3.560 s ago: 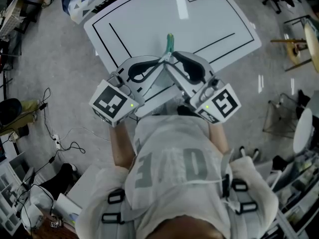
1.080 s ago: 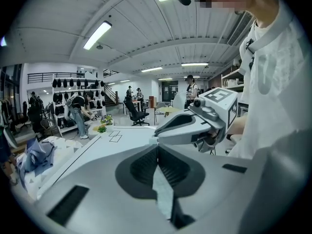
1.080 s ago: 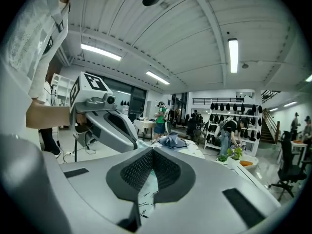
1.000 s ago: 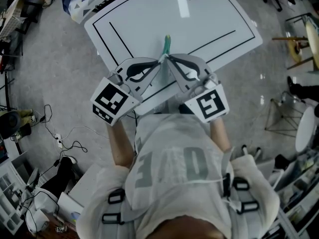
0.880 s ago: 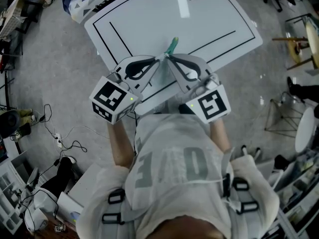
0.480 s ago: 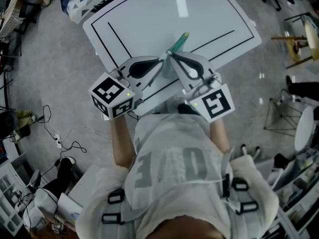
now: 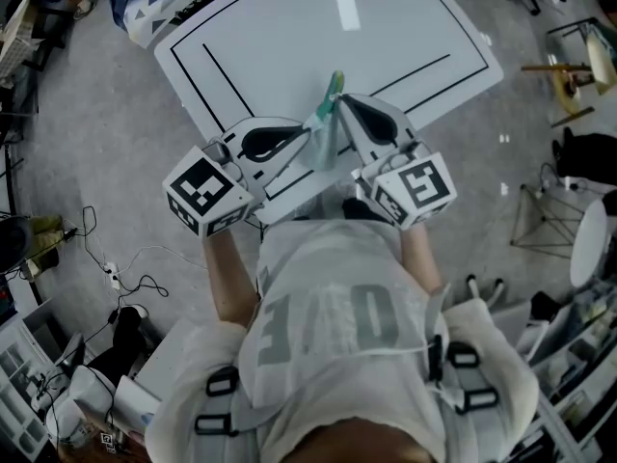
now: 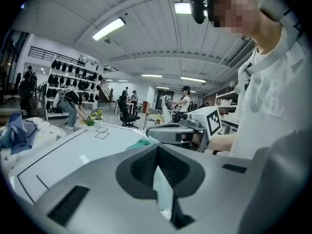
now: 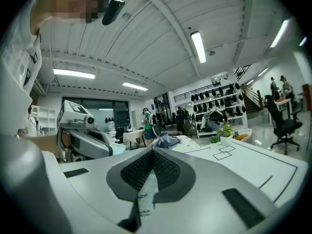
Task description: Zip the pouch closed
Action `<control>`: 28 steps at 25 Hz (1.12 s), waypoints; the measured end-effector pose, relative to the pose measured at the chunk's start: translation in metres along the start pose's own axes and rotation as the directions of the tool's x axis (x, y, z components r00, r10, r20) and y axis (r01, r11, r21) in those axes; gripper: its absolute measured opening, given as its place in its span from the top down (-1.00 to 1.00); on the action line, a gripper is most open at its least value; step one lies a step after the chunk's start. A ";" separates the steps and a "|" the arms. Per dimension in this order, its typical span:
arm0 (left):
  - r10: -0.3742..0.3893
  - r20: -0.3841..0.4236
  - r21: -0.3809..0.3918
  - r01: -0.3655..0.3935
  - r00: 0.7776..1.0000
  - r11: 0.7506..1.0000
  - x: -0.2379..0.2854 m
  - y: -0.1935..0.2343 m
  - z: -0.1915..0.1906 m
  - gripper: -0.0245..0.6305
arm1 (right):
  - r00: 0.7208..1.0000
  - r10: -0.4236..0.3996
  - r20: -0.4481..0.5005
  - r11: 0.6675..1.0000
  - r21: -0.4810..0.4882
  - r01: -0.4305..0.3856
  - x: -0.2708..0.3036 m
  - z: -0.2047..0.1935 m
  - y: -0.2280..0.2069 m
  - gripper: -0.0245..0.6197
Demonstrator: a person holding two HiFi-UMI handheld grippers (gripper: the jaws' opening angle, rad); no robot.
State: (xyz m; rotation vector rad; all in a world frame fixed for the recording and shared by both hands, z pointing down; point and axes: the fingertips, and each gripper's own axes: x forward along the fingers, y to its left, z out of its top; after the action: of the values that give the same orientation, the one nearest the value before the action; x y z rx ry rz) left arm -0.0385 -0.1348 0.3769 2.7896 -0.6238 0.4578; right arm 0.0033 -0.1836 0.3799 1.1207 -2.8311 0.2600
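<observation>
The thin pale-green soft plastic pouch (image 7: 334,87) is held in the air above the white table with black lines (image 7: 289,27); its far end sticks out past the fingertips, and its near part runs back between both pairs of pads. The left gripper (image 8: 157,152) is clamped on a flat fold of the pouch, its jaws all but touching with only the film between them; the right gripper (image 9: 152,154) is likewise pinched on a translucent edge bearing small print.

I judge the pouch very light and limp; it would sag and twist wherever it is unsupported, and the film looks smooth enough to slide out of a loose pinch. One pair of fingers should therefore grip close beside the zipper's end to keep the track taut; the other belongs on the slider or pull tab, which I cannot make out in any view.

The head view alone shows the tips meeting in a narrow V with the pouch beyond them; the gripper views alone show the film trapped between the pads; each also shows the other tool just beside its own fingers.
</observation>
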 end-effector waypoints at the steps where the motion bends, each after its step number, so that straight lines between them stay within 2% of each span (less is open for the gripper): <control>1: 0.005 -0.001 -0.004 -0.005 1.000 1.000 -0.004 0.002 0.000 0.91 | 1.000 -0.023 -0.011 1.000 -0.017 0.023 0.000 -0.002 -0.006 0.90; 6: 0.070 -0.018 -0.024 -0.070 0.997 0.997 -0.025 0.015 -0.008 0.91 | 0.992 -0.125 -0.031 0.991 -0.048 0.123 -0.008 -0.008 -0.035 0.90; 16: 0.129 -0.032 -0.062 -0.131 0.991 0.989 -0.044 0.030 -0.021 0.91 | 0.974 -0.217 -0.060 0.974 -0.083 0.211 -0.017 -0.017 -0.059 0.90; 21: 0.140 -0.031 -0.079 -0.142 0.990 0.987 -0.045 0.037 -0.024 0.91 | 0.968 -0.239 -0.068 0.967 -0.100 0.232 -0.019 -0.016 -0.067 0.90; 26: 0.119 -0.044 -0.114 -0.124 0.992 0.986 -0.036 0.037 -0.032 0.91 | 0.963 -0.253 -0.088 0.966 -0.072 0.247 -0.018 -0.019 -0.072 0.90; 28: 0.135 -0.038 -0.133 -0.139 0.990 0.981 -0.032 0.041 -0.036 0.91 | 0.960 -0.258 -0.106 0.965 -0.069 0.252 -0.015 -0.024 -0.075 0.90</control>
State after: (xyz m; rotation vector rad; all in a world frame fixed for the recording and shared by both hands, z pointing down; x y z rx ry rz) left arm -0.0931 -0.1484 0.4059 2.6188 -0.8131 0.4637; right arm 0.0660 -0.2224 0.4109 1.3935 -2.5437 0.2174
